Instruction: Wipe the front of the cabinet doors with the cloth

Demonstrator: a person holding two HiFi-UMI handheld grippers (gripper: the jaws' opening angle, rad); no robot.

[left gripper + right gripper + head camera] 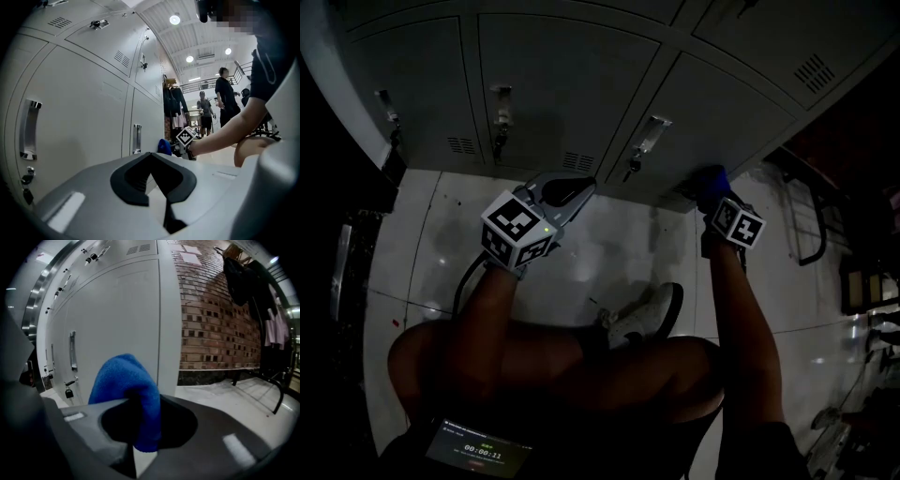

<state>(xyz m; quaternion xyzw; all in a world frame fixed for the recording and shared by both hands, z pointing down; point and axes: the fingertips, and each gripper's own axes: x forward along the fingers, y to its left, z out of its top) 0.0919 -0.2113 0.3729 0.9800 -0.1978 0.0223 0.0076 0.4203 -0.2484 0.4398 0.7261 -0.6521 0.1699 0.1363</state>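
Before grey doors, low down: clamped cloth in right gripper by a door's foot; held left gripper closed, empty.

Left hand-held gripper has jaws together; right hand-held gripper, arm outstretched, clamps the cloth.

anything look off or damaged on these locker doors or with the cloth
Nothing stands out. The cabinet doors look shut and flush, with no dents or marks that I can see. The blue cloth is bunched up and pinched in the jaws of the right gripper. The left gripper is shut and empty.
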